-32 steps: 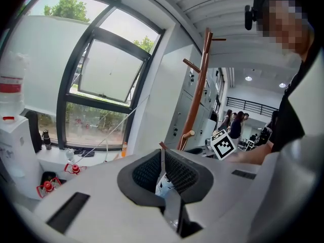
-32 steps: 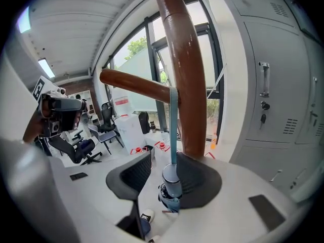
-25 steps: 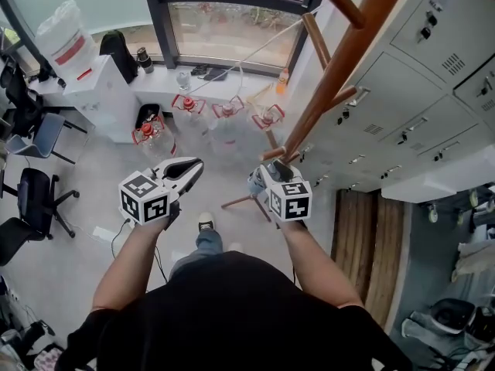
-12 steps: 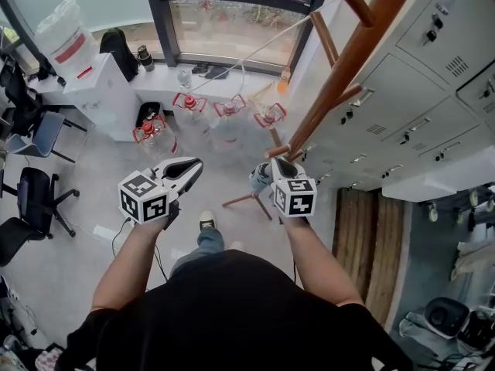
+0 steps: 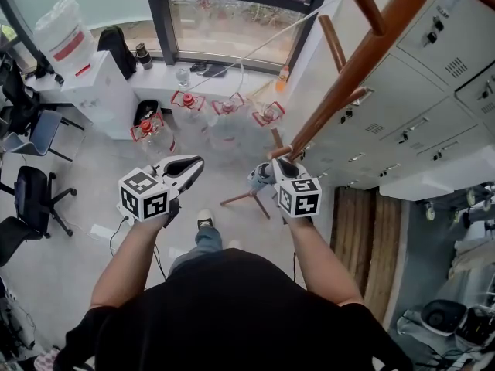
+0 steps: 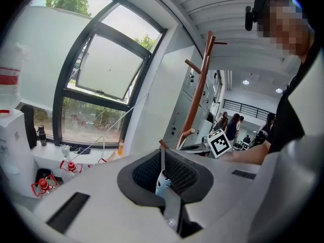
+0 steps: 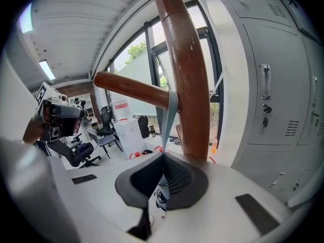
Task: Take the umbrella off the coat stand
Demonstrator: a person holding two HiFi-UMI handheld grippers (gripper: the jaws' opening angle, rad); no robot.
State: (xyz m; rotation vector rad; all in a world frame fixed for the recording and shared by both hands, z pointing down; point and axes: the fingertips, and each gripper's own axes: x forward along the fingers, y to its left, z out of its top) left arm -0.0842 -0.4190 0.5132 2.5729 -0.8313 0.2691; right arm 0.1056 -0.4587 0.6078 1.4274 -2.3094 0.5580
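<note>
Right gripper (image 7: 163,156) has clamped one umbrella strap (image 7: 171,116) hung on one peg (image 7: 131,90); left gripper (image 6: 162,153) has its jaws together, holding nothing.

Quick headcount from my feed: one coat stand (image 5: 348,68), one umbrella (image 5: 258,178), four water jugs with red handles (image 5: 147,132), at least two office chairs (image 5: 35,199), one water dispenser (image 5: 93,91), one black backpack (image 5: 117,49), and one orange bottle (image 5: 284,79). That's my tally.
</note>
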